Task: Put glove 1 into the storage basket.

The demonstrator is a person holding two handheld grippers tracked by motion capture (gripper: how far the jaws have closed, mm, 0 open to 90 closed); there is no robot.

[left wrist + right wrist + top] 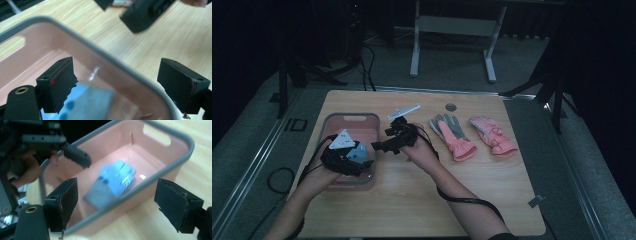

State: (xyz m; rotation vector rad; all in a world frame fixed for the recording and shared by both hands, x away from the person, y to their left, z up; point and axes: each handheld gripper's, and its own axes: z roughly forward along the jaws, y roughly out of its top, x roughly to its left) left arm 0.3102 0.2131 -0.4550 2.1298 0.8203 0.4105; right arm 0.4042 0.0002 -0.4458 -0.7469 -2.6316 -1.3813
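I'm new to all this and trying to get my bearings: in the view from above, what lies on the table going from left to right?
Pink bin with the left gripper over it → right gripper → salmon glove with grey palm → pink glove.

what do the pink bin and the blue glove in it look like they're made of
Bin: likely molded plastic, smooth and slightly glossy, judging by the highlight on its floor, the cut-out handle and the grey rim.
Blue glove: seems soft fabric, matte, lying limp with a greyer cuff; the blur leaves the weave unclear.
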